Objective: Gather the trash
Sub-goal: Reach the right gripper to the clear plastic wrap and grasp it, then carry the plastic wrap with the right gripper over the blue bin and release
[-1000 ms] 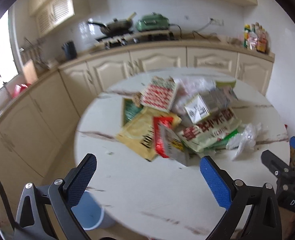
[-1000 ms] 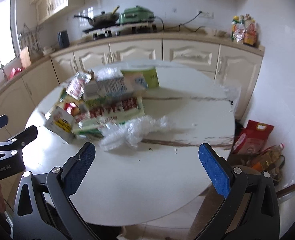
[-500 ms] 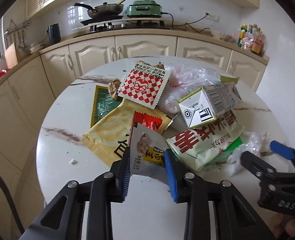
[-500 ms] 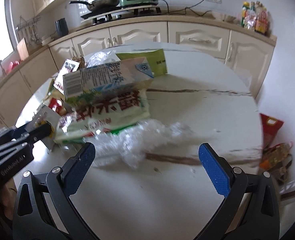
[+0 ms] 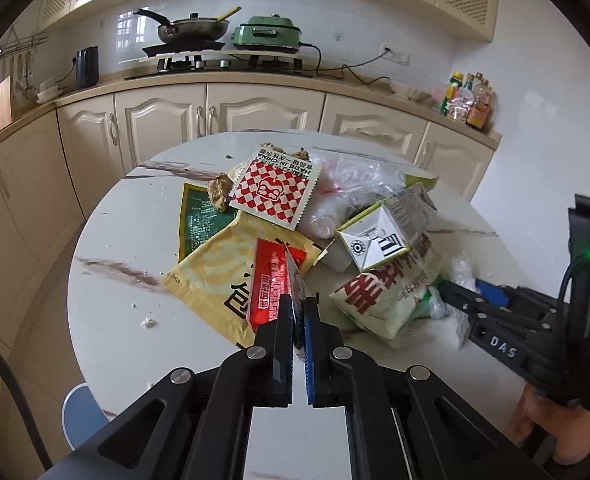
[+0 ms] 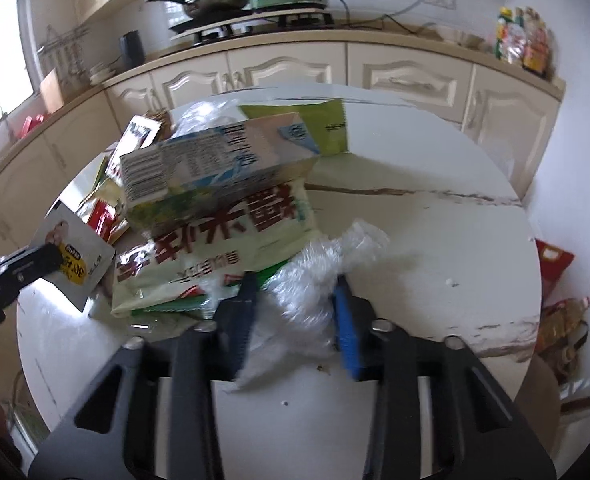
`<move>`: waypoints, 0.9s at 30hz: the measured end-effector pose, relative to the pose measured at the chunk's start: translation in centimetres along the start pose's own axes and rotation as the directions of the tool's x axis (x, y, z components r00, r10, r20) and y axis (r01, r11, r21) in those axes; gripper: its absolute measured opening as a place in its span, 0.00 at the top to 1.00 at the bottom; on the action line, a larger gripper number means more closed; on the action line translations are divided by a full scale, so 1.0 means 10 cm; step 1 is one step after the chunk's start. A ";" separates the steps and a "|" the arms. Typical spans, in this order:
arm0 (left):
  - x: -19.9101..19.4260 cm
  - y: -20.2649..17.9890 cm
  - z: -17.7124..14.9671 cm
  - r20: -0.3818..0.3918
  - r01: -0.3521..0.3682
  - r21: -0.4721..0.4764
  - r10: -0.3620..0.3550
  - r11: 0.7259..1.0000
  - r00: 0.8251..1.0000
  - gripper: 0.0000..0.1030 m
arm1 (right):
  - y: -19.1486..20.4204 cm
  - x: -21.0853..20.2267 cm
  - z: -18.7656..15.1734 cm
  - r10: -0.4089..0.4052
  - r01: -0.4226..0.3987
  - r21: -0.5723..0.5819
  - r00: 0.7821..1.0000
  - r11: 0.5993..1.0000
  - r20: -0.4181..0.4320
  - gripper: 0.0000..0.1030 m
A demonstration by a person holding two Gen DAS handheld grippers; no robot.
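On the round white marble-veined table (image 5: 107,280) lies a heap of packaging, and both grippers are at its near edge. The left gripper (image 5: 299,312) has its blue pads pressed together on a small silver snack sachet (image 6: 75,260); seen from its own camera the sachet stands edge-on, a thin sliver rising out of the pinch, its long side running away from the fingers toward the heap. From the right wrist view the same sachet shows its printed face, tilted, one corner low over the table. The right gripper (image 6: 295,308) has just been closing, and a crumpled clear plastic bag (image 6: 327,276) sits between its jaws; the pads (image 6: 345,320) touch the bag's sides, though blur hides how firmly they press. The bag's length runs away from the fingers, toward the far right of the table.

Just behind the bag lies a pale green sack with red characters (image 6: 223,240), its long axis across the right wrist view, and a milk carton (image 6: 215,168) rests on top of it, lying on its side. Farther left are a red foil packet (image 5: 273,280), a yellow pouch (image 5: 211,276) and a red-checked wrapper (image 5: 275,188).
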State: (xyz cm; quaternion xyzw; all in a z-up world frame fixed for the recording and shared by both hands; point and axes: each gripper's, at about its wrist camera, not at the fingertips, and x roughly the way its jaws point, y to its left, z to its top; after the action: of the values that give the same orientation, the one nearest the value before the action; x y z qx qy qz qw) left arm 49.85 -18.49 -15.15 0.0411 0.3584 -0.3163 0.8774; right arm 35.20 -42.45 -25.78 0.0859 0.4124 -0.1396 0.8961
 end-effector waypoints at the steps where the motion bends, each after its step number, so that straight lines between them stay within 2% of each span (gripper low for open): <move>1: -0.03 0.03 0.00 0.006 0.008 0.007 -0.008 1.000 1.000 0.99 | 0.01 -0.01 -0.02 0.002 -0.002 -0.009 1.000 1.000 0.004 0.75; 8: -0.53 -0.18 -0.14 0.068 0.046 0.018 -0.047 0.999 0.997 0.99 | -0.13 -0.31 -0.06 0.010 -0.013 0.043 0.997 0.999 0.077 0.79; 13: -0.87 -0.10 -0.19 0.118 0.108 0.008 -0.108 0.994 0.987 0.99 | -0.07 -0.68 0.02 0.008 -0.015 0.042 0.985 0.999 0.171 0.79; 16: -1.17 0.07 -0.21 0.168 0.101 0.004 -0.100 0.995 0.981 0.99 | 0.12 -0.86 0.14 0.039 -0.042 0.010 0.977 0.999 0.210 0.79; 18: -1.36 0.16 -0.15 0.192 0.086 -0.008 -0.083 0.996 0.978 0.99 | 0.39 -0.96 0.22 0.075 -0.068 -0.042 0.970 0.997 0.230 0.79; 22: -1.74 0.73 -0.30 0.229 -0.005 -0.077 0.022 0.997 0.973 0.99 | 1.11 -1.00 0.33 0.199 -0.160 -0.178 0.953 0.971 0.229 0.79; 25: -1.92 1.28 -0.51 0.211 -0.106 -0.147 0.136 0.984 0.968 0.99 | 1.79 -0.89 0.33 0.296 -0.235 -0.291 0.937 0.927 0.187 0.79; 27: -1.99 1.67 -0.68 0.172 -0.170 -0.199 0.205 0.965 0.963 0.99 | 2.31 -0.73 0.26 0.351 -0.285 -0.367 0.928 0.885 0.126 0.79</move>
State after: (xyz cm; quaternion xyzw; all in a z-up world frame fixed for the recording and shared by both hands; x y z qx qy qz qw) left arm 44.71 7.32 -9.73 -0.0359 0.2943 -0.1997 0.9339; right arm 39.98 -20.03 -17.61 -0.0180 0.3236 0.0760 0.9430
